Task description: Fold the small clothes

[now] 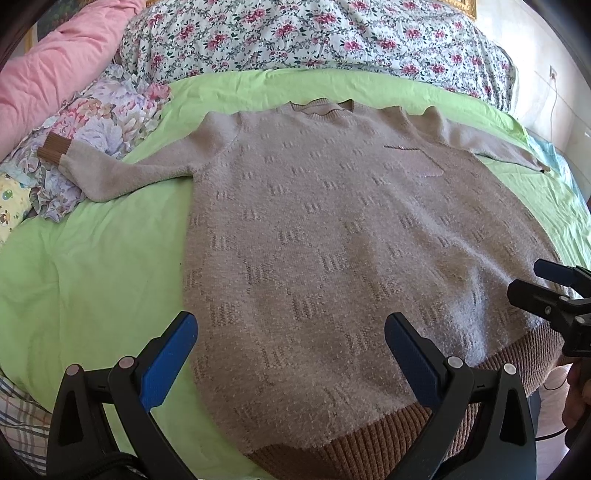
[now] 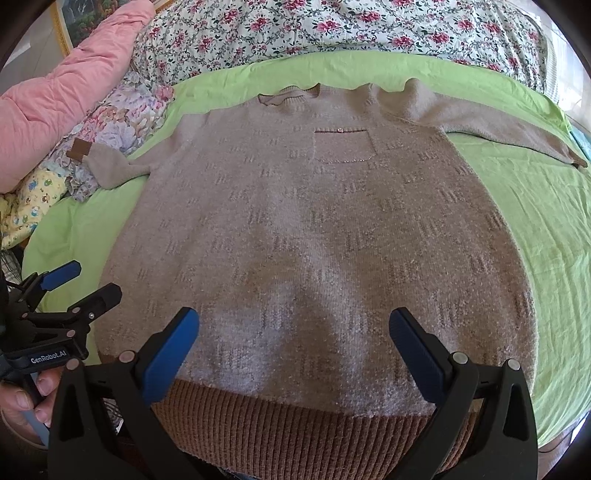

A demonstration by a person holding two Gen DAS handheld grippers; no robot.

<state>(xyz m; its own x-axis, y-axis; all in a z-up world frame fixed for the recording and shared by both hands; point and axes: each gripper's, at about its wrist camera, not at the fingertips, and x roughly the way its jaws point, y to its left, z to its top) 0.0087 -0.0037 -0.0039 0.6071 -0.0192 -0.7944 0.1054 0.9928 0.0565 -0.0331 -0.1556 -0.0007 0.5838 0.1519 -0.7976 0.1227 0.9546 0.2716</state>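
Observation:
A beige knit sweater [image 1: 332,236] with brown ribbed hem and cuffs lies flat, front up, on a green sheet [image 1: 81,273]; it also fills the right wrist view [image 2: 314,236]. Both sleeves are spread out sideways. A small chest pocket [image 2: 341,146] shows. My left gripper [image 1: 290,332] is open and empty above the hem's left part. My right gripper [image 2: 293,328] is open and empty above the hem's middle. Each gripper shows in the other's view: the right one [image 1: 543,284] at the sweater's right edge, the left one [image 2: 86,282] at its left edge.
A pink quilt [image 2: 62,92] and floral bedding [image 2: 332,26] are piled along the far side. Crumpled floral cloth [image 1: 92,122] lies under the left sleeve cuff [image 1: 53,147]. A checked cloth [image 1: 22,417] sits at the near left. Green sheet [image 2: 546,236] extends to the right.

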